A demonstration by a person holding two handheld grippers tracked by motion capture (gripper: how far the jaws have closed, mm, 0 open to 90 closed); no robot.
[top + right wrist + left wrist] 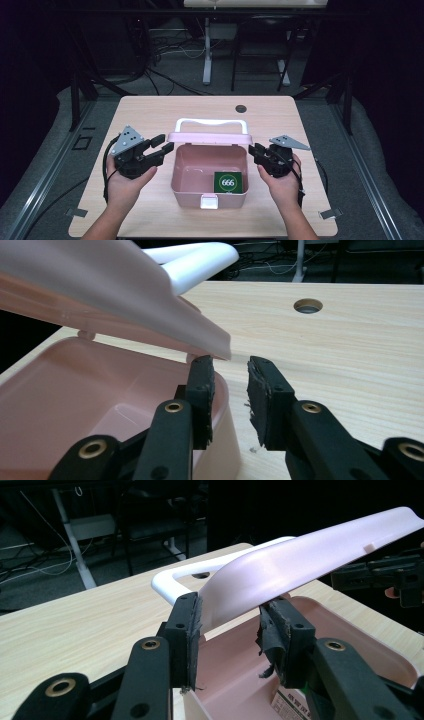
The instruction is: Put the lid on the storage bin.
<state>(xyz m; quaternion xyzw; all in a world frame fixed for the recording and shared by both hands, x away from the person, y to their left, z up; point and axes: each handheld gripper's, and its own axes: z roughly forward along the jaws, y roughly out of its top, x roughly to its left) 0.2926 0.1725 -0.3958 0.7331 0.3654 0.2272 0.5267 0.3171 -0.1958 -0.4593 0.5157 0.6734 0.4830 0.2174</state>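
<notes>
In the middle of the table [150,107] sat the pink box [186,186], its lid [210,138] raised partway and its white handle [212,122] behind. I had my left gripper [167,142] at the lid's left end; in the left gripper view the lid's corner sat between the jaws, which stood apart, the left pad touching it. My right gripper [253,149] was at the box's right rim, jaws apart with a gap, just under the lid's edge, holding nothing. A green card [228,182] lay inside the box.
</notes>
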